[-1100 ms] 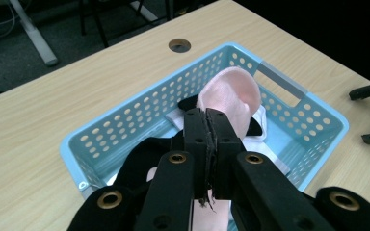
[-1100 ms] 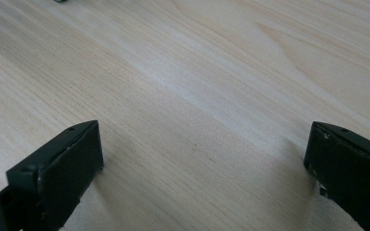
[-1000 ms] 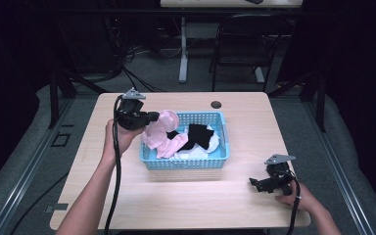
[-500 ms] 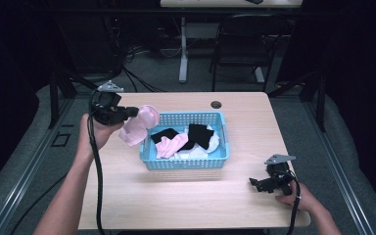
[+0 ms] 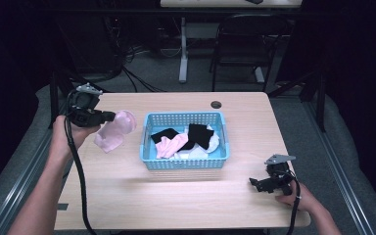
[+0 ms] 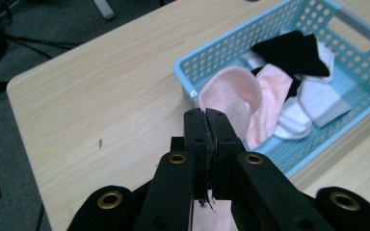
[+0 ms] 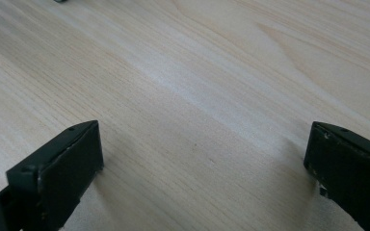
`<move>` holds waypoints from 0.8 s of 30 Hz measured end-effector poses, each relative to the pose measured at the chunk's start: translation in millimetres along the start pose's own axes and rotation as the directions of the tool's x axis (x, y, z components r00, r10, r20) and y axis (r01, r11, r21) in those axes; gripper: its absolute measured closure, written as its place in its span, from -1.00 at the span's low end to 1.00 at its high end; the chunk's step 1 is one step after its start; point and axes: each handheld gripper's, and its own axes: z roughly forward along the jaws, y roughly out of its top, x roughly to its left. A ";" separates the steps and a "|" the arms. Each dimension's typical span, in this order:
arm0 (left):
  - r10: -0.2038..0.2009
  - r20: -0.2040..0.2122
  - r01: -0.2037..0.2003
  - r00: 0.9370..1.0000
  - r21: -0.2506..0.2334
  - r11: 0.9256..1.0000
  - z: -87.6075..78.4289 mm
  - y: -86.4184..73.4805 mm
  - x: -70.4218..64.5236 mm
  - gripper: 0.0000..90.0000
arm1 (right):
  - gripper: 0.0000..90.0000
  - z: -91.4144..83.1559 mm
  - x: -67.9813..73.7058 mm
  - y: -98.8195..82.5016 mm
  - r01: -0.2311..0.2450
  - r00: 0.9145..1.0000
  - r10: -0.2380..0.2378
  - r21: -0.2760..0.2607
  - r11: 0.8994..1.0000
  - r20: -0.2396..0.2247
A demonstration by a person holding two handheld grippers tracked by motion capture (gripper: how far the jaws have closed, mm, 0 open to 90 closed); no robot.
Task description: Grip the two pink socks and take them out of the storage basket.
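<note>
A pale pink sock (image 5: 115, 129) hangs above the table's left part, pinched by my left gripper (image 5: 108, 116), which is shut on it. Seen along that gripper's own jaws, the pink sock (image 6: 231, 96) bulges out past the closed left gripper (image 6: 205, 113). A blue mesh basket (image 5: 149, 155) in the table's middle holds black socks (image 5: 199, 134), a pink sock (image 5: 170, 145) and white ones. Near the front right corner my right gripper (image 5: 254, 183) rests low over the bare wood with its jaws wide apart; the right gripper (image 7: 202, 159) has nothing between its jaws.
The wooden table (image 5: 186, 200) has a round cable hole (image 5: 216, 105) at its far edge. A dark chair (image 5: 240, 44) and desk legs stand on the floor beyond it. Each gripper's cable trails back along the person's forearm.
My left gripper has carried the pink sock out of the basket, leftward and a little up, to hang over the table's left part. The right gripper has stayed put.
</note>
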 end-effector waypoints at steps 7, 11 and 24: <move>-0.032 -0.024 0.033 0.999 0.074 0.997 2.1 -17.9 17.2 0.97 | -1.00 0.0 0.3 -0.1 -0.002 1.000 0.002 -0.002 1.000 0.004; -0.051 -0.039 0.056 0.998 0.121 0.991 9.4 -30.7 27.6 0.97 | -1.00 0.0 0.4 -0.1 -0.004 1.000 0.004 -0.003 1.000 0.001; -0.127 -0.052 0.137 0.990 0.280 0.950 73.7 -64.8 54.4 0.97 | -1.00 -0.1 0.3 -0.2 -0.003 1.000 0.003 -0.003 1.000 0.002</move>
